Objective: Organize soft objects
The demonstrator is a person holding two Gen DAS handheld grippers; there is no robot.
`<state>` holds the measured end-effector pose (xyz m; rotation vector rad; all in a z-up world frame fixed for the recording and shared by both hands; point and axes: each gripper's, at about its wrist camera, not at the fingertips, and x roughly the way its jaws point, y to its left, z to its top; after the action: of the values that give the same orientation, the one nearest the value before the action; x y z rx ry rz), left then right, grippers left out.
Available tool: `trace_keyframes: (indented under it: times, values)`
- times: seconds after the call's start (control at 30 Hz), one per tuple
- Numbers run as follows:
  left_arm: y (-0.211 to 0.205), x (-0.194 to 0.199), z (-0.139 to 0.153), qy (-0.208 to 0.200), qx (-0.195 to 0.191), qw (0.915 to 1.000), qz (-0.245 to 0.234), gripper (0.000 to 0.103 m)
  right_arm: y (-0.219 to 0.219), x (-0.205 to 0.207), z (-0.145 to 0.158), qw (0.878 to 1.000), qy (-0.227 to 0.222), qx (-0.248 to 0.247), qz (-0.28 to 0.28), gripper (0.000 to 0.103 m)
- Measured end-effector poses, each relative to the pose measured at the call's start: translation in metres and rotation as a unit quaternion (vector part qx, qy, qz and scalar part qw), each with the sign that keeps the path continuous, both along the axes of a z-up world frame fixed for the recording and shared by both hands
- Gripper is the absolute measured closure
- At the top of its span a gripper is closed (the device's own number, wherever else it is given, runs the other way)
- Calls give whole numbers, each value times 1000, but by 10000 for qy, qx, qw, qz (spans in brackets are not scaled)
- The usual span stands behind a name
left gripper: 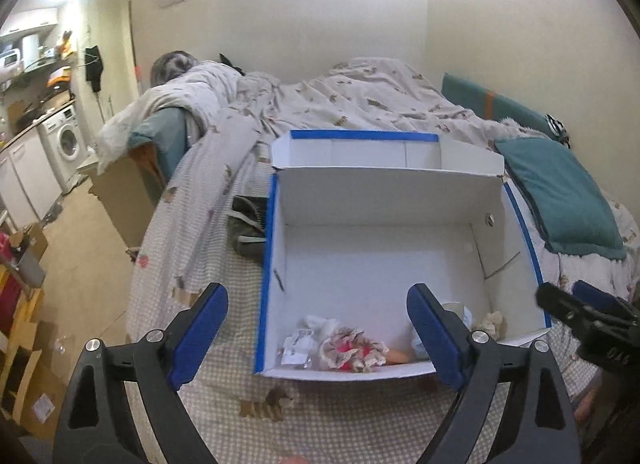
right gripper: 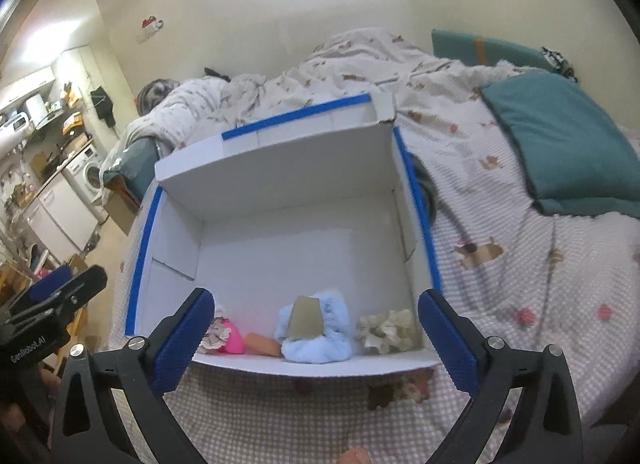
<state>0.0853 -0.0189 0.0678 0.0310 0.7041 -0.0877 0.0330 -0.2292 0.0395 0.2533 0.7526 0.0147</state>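
White cardboard box with blue-taped edges [right gripper: 424, 240] holds the fluffy pale-blue soft toy [right gripper: 316, 328] and frilly pink doll [right gripper: 224, 338] against its near wall, while left gripper [left gripper: 318, 334] and right gripper [right gripper: 316, 338] gape empty above, so careless dipping could snag them.

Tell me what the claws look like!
Each claw has two black plastic arms with triangular cut-outs and round silver bolts, ending in flat blue textured pads. That goes for the left claw and the right claw. The left one, seen from the side, carries white lettering on its black body.
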Motion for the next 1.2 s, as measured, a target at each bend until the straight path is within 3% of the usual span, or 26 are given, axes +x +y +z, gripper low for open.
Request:
trace_keyframes:
  times: [0.17, 0.3, 0.63, 0.87, 0.9, 1.2]
  values:
    - [16, -20, 2, -18, -222, 9996, 194, 7, -1, -20, 14, 9999, -154, 51, -35, 0]
    - [23, -41, -1, 2, -294, 9993, 219, 7, 6, -36, 19, 9994, -295, -195, 34, 0]
    - [29, -81, -11, 58, -432, 9986, 295, 7, 14, -74, 4, 9967, -578, -563, 2, 0]
    - [19, -91, -19, -3, -272, 9994, 224, 6, 29, -89, 5, 9931, -832, -799, 203, 0]
    - [19, -92, -21, -30, -300, 9993, 202, 3, 31, -89, 4, 9925, -848, -853, 216, 0]
    - [31, -84, -25, 19, -549, 9977, 397, 0, 27, -80, -6, 9958, -628, -658, 112, 0]
